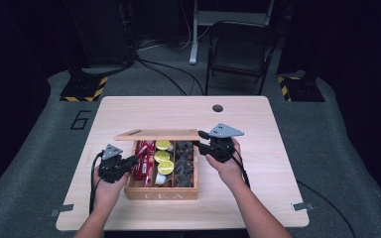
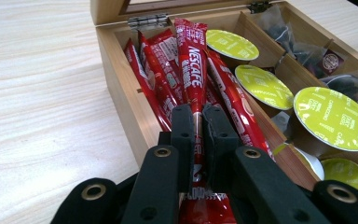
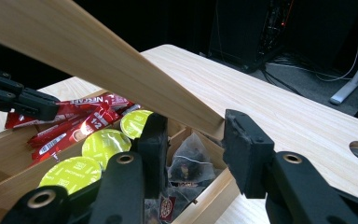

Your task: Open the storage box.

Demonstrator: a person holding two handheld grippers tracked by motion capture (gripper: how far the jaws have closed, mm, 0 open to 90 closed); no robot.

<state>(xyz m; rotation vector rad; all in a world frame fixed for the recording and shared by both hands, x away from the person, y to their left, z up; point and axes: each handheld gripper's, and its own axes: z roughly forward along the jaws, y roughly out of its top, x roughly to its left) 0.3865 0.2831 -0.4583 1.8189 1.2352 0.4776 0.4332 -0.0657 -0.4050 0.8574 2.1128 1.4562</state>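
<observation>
left tool (image 2: pixel 196 128) low, clenched on coffee stick (image 2: pixel 192 65) | right tool (image 3: pixel 193 140) raised, gripping box lid (image 3: pixel 121 70)

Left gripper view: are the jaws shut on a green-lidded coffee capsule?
No, the left gripper pinches a red Nescafe stick sachet above the wooden tea box.

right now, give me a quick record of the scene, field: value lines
box: wooden tea box on the table, lid up
lid: lid gripped at its corner by the right gripper
left gripper: left gripper shut on a red stick in the box's left compartment
middle compartment: green-topped pods
right compartment: tea bags
</observation>
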